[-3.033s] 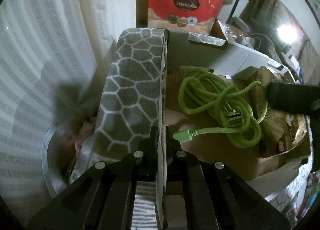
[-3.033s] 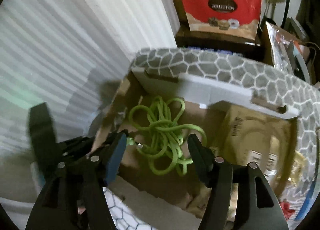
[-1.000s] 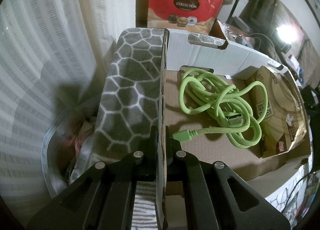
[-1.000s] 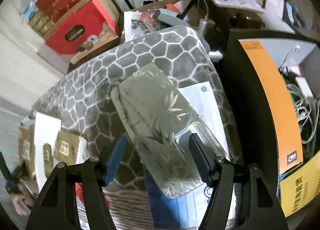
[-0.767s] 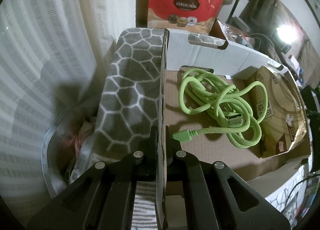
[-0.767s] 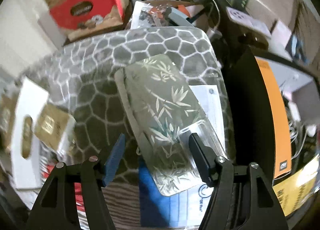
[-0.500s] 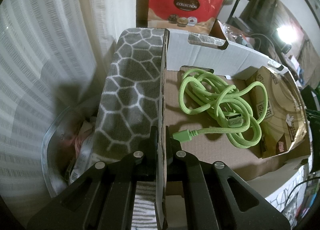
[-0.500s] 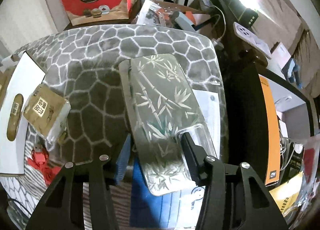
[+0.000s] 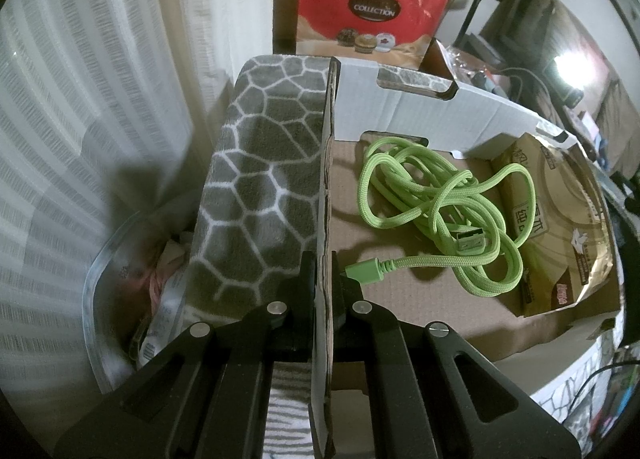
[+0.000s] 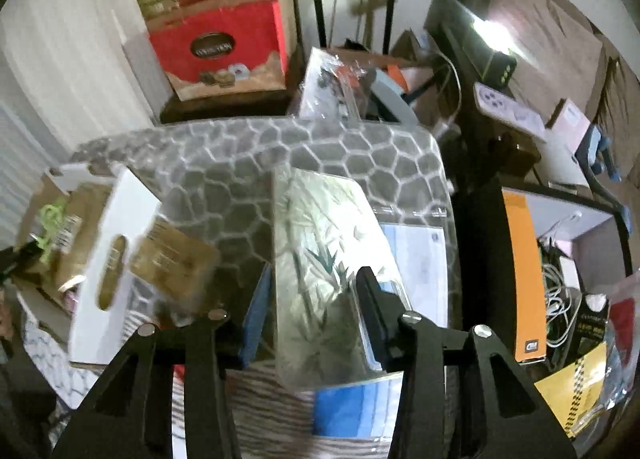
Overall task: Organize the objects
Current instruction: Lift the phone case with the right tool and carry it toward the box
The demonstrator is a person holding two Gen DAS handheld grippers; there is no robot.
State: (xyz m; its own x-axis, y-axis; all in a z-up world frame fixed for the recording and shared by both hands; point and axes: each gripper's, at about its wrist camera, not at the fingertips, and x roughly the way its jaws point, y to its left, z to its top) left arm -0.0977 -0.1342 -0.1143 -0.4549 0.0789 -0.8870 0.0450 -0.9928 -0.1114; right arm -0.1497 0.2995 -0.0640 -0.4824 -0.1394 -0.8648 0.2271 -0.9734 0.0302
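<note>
A plush grey blanket [image 10: 320, 163] with a white honeycomb pattern covers the surface you work over. On it sits the shallow cardboard box [image 9: 424, 107], white outside and raw corrugated brown inside, with a slot handle cut in its far wall. Your left gripper [image 9: 323, 279] has its fingers pressed together on the box's near side wall, pinching the thin card edge-on. Inside the box a crinkled, glossy tan snack bag [image 9: 560, 227] lies flat against the right side, and just left of it, partly overlapping it, a braided lime-green USB cable [image 9: 436, 215] lies in loose tangled loops, one connector close to your left fingers. In the right wrist view your right gripper [image 10: 316, 299] has its fingers closed in on the two long edges of a flat, rectangular, clear plastic package [image 10: 320, 259] printed with bamboo leaves. Motion blur hides whether it is lifted. A smaller tan packet [image 10: 172, 255] lies on the blanket beside the box.
</note>
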